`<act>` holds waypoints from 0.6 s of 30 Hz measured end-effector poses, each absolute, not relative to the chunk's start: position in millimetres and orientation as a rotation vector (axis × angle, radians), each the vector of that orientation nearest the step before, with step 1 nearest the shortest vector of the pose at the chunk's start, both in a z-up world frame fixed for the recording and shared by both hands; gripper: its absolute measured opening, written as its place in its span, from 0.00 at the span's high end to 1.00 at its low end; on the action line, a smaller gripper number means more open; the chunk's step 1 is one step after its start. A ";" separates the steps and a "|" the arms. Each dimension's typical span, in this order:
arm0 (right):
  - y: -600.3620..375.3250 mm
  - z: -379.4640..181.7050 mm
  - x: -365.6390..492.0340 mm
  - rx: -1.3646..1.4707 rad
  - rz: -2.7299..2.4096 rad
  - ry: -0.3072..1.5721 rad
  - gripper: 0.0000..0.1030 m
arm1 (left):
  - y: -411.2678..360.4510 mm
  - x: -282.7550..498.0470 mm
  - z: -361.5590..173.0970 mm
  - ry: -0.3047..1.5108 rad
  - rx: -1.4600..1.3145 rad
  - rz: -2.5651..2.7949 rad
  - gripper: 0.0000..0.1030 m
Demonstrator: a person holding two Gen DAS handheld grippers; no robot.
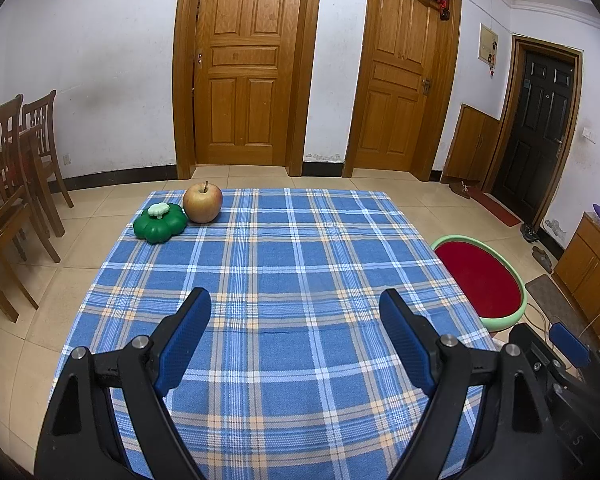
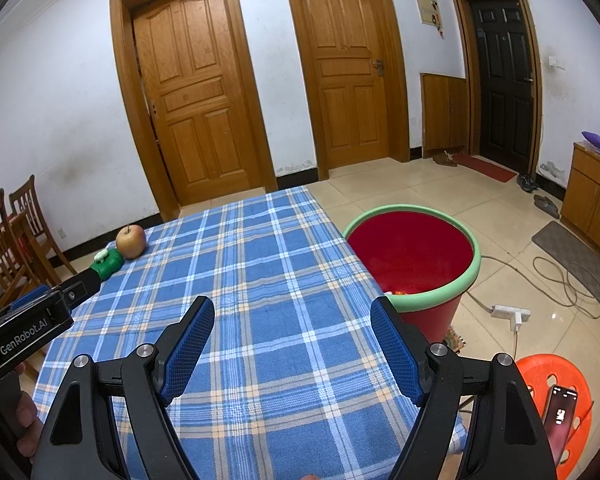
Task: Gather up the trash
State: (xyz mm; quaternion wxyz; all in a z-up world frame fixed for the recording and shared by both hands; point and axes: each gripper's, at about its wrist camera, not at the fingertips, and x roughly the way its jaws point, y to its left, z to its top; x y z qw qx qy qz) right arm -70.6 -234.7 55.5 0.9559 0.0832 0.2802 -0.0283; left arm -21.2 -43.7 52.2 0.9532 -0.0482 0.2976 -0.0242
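An apple (image 1: 202, 202) and a green toy pumpkin with a pale stem (image 1: 160, 222) sit at the far left corner of the blue plaid tablecloth (image 1: 284, 280). Both also show in the right wrist view, the apple (image 2: 131, 241) and the pumpkin (image 2: 107, 263). A red bin with a green rim (image 2: 410, 258) stands on the floor at the table's right edge, with a few scraps inside. My left gripper (image 1: 296, 322) is open and empty over the near cloth. My right gripper (image 2: 292, 324) is open and empty near the table's right side.
Wooden chairs (image 1: 16, 184) stand left of the table. An orange stool (image 2: 560, 392) with a phone on it is at the right, near a power strip (image 2: 510, 314) and cables on the floor. Wooden doors line the far wall.
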 end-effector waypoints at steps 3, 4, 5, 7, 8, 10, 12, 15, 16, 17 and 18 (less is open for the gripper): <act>-234.5 55.6 -70.6 0.169 -0.057 0.569 0.21 | -43.8 -21.1 52.3 0.605 -0.098 -0.049 0.17; -234.6 55.6 -70.5 0.169 -0.057 0.569 0.21 | -43.9 -21.0 51.8 0.606 -0.098 -0.049 0.17; -234.8 55.6 -70.4 0.169 -0.057 0.569 0.21 | -43.9 -21.0 51.8 0.606 -0.098 -0.049 0.17; -234.7 55.5 -70.5 0.169 -0.057 0.569 0.21 | -43.9 -21.0 51.9 0.606 -0.098 -0.049 0.17; -234.5 55.6 -70.5 0.169 -0.057 0.569 0.21 | -43.9 -21.0 51.9 0.606 -0.098 -0.049 0.17; -234.6 55.6 -70.4 0.169 -0.057 0.569 0.21 | -43.9 -21.0 52.0 0.606 -0.100 -0.049 0.17; -234.7 55.7 -70.4 0.170 -0.056 0.569 0.21 | -43.8 -21.0 51.9 0.607 -0.100 -0.049 0.17; -234.6 55.7 -70.3 0.169 -0.057 0.570 0.21 | -43.3 -21.8 50.3 0.609 -0.102 -0.045 0.17; -234.6 55.7 -70.3 0.169 -0.057 0.570 0.21 | -43.1 -22.3 49.5 0.610 -0.104 -0.044 0.17; -234.6 55.1 -70.5 0.169 -0.057 0.570 0.21 | -43.1 -22.8 48.7 0.611 -0.105 -0.044 0.17; -234.6 55.1 -70.5 0.169 -0.057 0.570 0.21 | -42.9 -23.5 47.8 0.611 -0.105 -0.044 0.17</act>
